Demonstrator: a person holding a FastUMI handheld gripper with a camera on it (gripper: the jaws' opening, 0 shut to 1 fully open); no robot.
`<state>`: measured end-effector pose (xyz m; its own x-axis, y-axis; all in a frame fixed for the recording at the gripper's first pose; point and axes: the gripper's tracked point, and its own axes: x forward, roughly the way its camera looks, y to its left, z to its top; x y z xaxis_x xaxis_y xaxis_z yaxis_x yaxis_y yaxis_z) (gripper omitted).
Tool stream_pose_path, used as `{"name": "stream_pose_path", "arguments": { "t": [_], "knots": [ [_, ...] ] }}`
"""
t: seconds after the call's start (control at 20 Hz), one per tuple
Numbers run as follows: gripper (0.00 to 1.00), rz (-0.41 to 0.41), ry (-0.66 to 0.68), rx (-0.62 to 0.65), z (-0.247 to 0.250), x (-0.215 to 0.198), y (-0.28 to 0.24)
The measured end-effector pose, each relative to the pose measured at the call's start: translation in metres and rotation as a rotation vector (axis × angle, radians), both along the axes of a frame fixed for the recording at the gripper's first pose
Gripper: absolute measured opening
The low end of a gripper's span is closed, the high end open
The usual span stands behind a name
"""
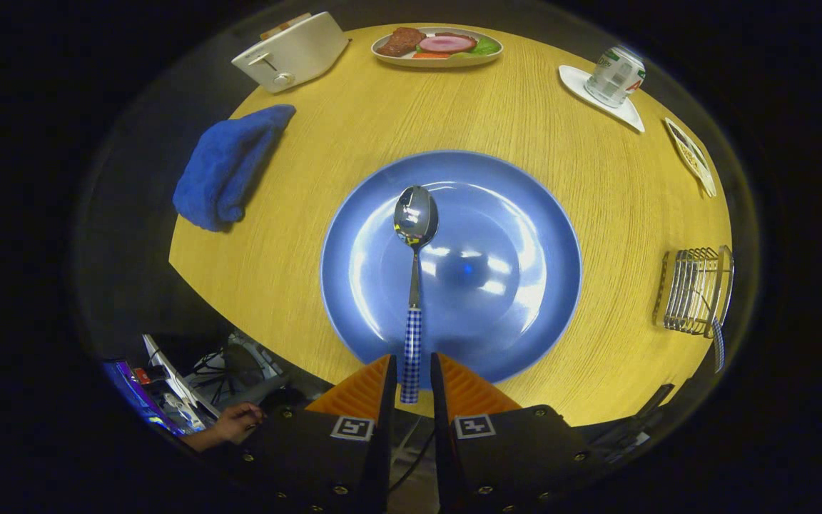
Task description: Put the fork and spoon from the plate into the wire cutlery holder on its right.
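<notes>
Gripper (411,378) jaws stand nearly closed, with the checked handle of the spoon (414,285) between the orange fingers (357,389); whether both pads press on it cannot be told. Spoon bowl points forward over the blue plate (525,214), which lies just ahead of the fingers on the bench (311,178). Wire cutlery holder (693,289) stands to the right, with a checked handle hanging at its near side, the rest of that piece hard to make out. Farther off lie a blue cloth (229,164), a toaster (293,50) and a food plate (438,46).
</notes>
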<state>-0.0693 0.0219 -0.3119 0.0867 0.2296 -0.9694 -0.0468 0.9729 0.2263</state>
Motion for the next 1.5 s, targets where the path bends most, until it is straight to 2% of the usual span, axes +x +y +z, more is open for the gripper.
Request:
{"name": "stream_pose_path", "arguments": {
  "t": [0.55,0.65,0.9,1.05,1.35,1.4,1.5],
  "knots": [
    [0.27,0.051,0.066,-0.057,-0.030,-0.011,-0.003],
    [0.12,0.080,0.065,-0.055,-0.029,-0.006,-0.002],
    [0.11,0.169,0.075,-0.043,-0.027,-0.010,-0.007],
    [0.11,0.183,0.062,-0.041,-0.012,-0.008,-0.019],
    [0.11,0.152,0.020,-0.024,0.000,0.002,-0.041],
    [0.02,0.160,0.042,-0.025,0.002,-0.001,-0.045],
    [0.02,0.146,0.041,-0.019,0.004,-0.001,-0.050]
  ]
}}
